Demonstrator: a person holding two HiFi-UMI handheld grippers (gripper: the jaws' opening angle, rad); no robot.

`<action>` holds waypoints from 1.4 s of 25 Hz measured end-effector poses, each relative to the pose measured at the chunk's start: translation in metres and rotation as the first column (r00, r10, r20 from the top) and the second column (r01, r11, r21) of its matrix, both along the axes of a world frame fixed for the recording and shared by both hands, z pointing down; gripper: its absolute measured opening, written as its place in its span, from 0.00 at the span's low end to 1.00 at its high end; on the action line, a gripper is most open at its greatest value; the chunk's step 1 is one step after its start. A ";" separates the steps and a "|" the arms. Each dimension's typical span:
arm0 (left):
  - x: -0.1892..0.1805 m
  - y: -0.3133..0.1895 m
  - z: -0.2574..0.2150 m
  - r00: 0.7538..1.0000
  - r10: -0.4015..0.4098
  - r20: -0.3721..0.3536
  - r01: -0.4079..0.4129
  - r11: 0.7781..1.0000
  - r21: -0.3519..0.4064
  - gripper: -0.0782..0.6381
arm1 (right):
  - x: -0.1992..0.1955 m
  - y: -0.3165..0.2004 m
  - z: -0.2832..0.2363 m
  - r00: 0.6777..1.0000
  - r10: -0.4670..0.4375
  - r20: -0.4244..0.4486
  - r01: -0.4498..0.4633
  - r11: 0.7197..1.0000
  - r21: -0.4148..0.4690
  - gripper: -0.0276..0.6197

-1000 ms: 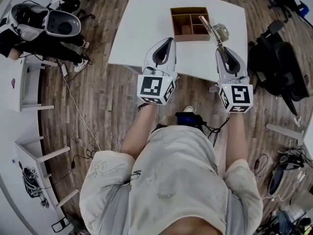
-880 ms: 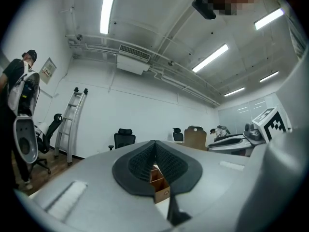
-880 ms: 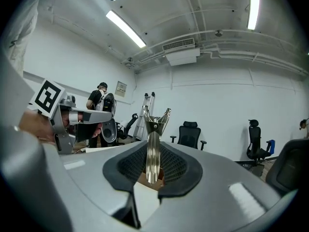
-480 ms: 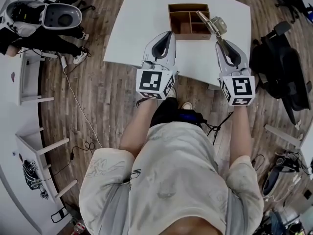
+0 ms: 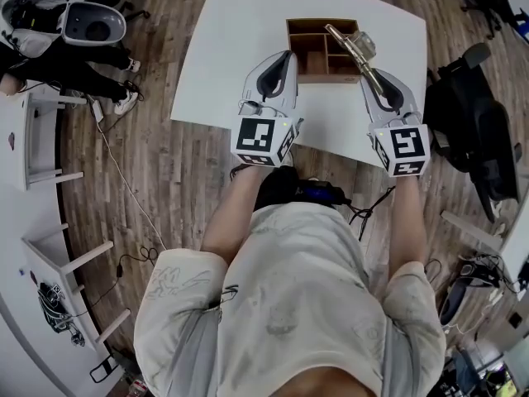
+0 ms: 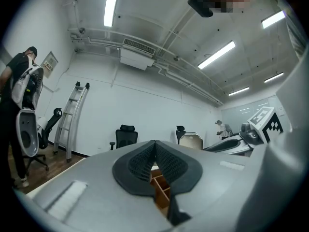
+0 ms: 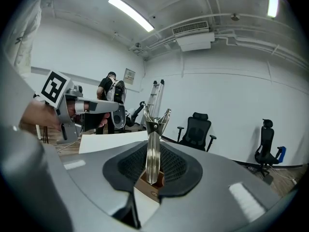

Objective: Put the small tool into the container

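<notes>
A brown wooden container (image 5: 307, 59) with several compartments stands on the white table (image 5: 240, 48). My right gripper (image 5: 369, 71) is shut on a slim metal tool (image 5: 350, 46), which slants up and left over the container's right side. In the right gripper view the tool (image 7: 153, 149) stands upright between the pads (image 7: 175, 166), with the container (image 7: 146, 187) showing below it. My left gripper (image 5: 288, 57) is at the container's near left corner, its jaws shut with nothing in them. In the left gripper view the container (image 6: 161, 187) shows under the closed pads (image 6: 140, 161).
A black office chair (image 5: 473, 118) stands right of the table. At top left, a person with bulky white gear (image 5: 70, 27) is next to a white shelf unit (image 5: 41, 139). A cable (image 5: 124, 188) runs over the wooden floor. A ladder (image 6: 67, 120) leans on the far wall.
Both grippers have moved forward over the table towards the container. The tool's tip, earlier beside the container's right edge, now lies over its right compartments.
</notes>
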State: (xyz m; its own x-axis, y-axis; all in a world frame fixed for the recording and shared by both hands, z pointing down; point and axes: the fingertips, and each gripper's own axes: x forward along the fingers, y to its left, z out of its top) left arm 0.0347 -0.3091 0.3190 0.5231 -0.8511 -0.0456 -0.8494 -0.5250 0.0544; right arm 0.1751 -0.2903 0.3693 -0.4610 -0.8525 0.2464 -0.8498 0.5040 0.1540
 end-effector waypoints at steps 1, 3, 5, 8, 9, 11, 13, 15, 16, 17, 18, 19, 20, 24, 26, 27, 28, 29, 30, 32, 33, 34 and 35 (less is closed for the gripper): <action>-0.012 -0.024 0.002 1.000 0.003 -0.001 -0.003 1.000 -0.002 0.11 | -0.014 -0.023 0.003 1.000 -0.009 -0.012 0.009 1.000 -0.010 0.16; -0.037 -0.076 0.007 1.000 0.007 0.000 -0.007 1.000 -0.004 0.11 | -0.041 -0.073 0.010 0.999 -0.031 -0.043 0.030 0.999 -0.029 0.16; -0.060 -0.128 0.016 1.000 0.011 0.001 -0.011 1.000 -0.007 0.11 | -0.068 -0.123 0.020 0.996 -0.058 -0.067 0.055 0.997 -0.045 0.16; -0.097 -0.192 0.030 1.000 0.021 -0.005 -0.021 1.000 -0.016 0.11 | -0.108 -0.183 0.034 0.991 -0.090 -0.098 0.083 0.994 -0.077 0.16; -0.112 -0.211 0.031 1.000 0.024 -0.008 -0.024 1.000 -0.020 0.11 | -0.123 -0.202 0.037 0.989 -0.099 -0.110 0.089 0.992 -0.089 0.16; -0.147 -0.262 0.029 0.999 0.027 -0.017 -0.027 0.999 -0.028 0.11 | -0.159 -0.252 0.037 0.985 -0.117 -0.130 0.102 0.988 -0.113 0.16; -0.175 -0.320 0.029 0.999 0.031 -0.023 -0.032 0.999 -0.038 0.11 | -0.186 -0.309 0.037 0.980 -0.135 -0.148 0.114 0.984 -0.139 0.16; -0.176 -0.358 0.032 0.999 0.039 -0.029 -0.041 0.998 -0.050 0.11 | -0.185 -0.348 0.042 0.974 -0.150 -0.168 0.122 0.979 -0.165 0.16; -0.169 -0.367 0.034 0.998 0.046 -0.031 -0.047 0.997 -0.055 0.11 | -0.177 -0.358 0.044 0.971 -0.158 -0.180 0.126 0.976 -0.176 0.16; -0.163 -0.373 0.036 0.998 0.052 -0.032 -0.054 0.997 -0.058 0.11 | -0.171 -0.364 0.045 0.968 -0.165 -0.191 0.130 0.974 -0.186 0.16; -0.163 -0.375 0.036 0.998 0.058 -0.033 -0.060 0.996 -0.060 0.11 | -0.170 -0.368 0.045 0.964 -0.173 -0.200 0.134 0.972 -0.194 0.16; -0.169 -0.376 0.037 0.998 0.061 -0.033 -0.063 0.996 -0.062 0.11 | -0.174 -0.370 0.044 0.961 -0.182 -0.209 0.140 0.969 -0.202 0.16; -0.177 -0.377 0.040 0.998 0.062 -0.033 -0.064 0.996 -0.064 0.11 | -0.181 -0.373 0.045 0.956 -0.194 -0.219 0.147 0.966 -0.211 0.16; -0.147 -0.380 0.061 0.998 0.060 -0.027 -0.062 0.996 -0.069 0.11 | -0.150 -0.384 0.066 0.929 -0.270 -0.253 0.204 0.944 -0.260 0.16; -0.115 -0.382 0.070 0.999 0.051 -0.018 -0.052 0.996 -0.069 0.11 | -0.116 -0.390 0.075 0.914 -0.311 -0.261 0.238 0.931 -0.278 0.16; -0.107 -0.383 0.074 0.999 0.044 -0.013 -0.044 0.997 -0.070 0.11 | -0.108 -0.392 0.078 0.905 -0.332 -0.266 0.255 0.924 -0.286 0.16; -0.104 -0.383 0.078 0.999 0.035 -0.008 -0.036 0.997 -0.072 0.11 | -0.105 -0.394 0.081 0.895 -0.352 -0.274 0.271 0.916 -0.294 0.16; -0.104 -0.384 0.081 1.000 0.027 -0.003 -0.028 0.997 -0.073 0.11 | -0.105 -0.396 0.083 0.884 -0.372 -0.282 0.286 0.909 -0.303 0.16; -0.105 -0.384 0.083 1.000 0.020 0.002 -0.020 0.997 -0.074 0.11 | -0.105 -0.398 0.086 0.874 -0.390 -0.289 0.299 0.902 -0.312 0.16; -0.102 -0.385 0.086 1.000 0.007 0.010 -0.006 0.997 -0.075 0.11 | -0.104 -0.402 0.091 0.855 -0.423 -0.300 0.323 0.887 -0.330 0.16; -0.099 -0.386 0.086 1.000 0.003 0.015 -0.002 0.997 -0.076 0.11 | -0.102 -0.403 0.092 0.846 -0.438 -0.303 0.334 0.880 -0.338 0.16; -0.096 -0.387 0.086 1.000 0.000 0.018 0.002 0.997 -0.076 0.11 | -0.101 -0.405 0.093 0.839 -0.452 -0.305 0.344 0.873 -0.346 0.16; -0.094 -0.388 0.086 1.000 -0.003 0.020 0.004 0.997 -0.077 0.11 | -0.102 -0.407 0.094 0.831 -0.464 -0.307 0.354 0.866 -0.353 0.16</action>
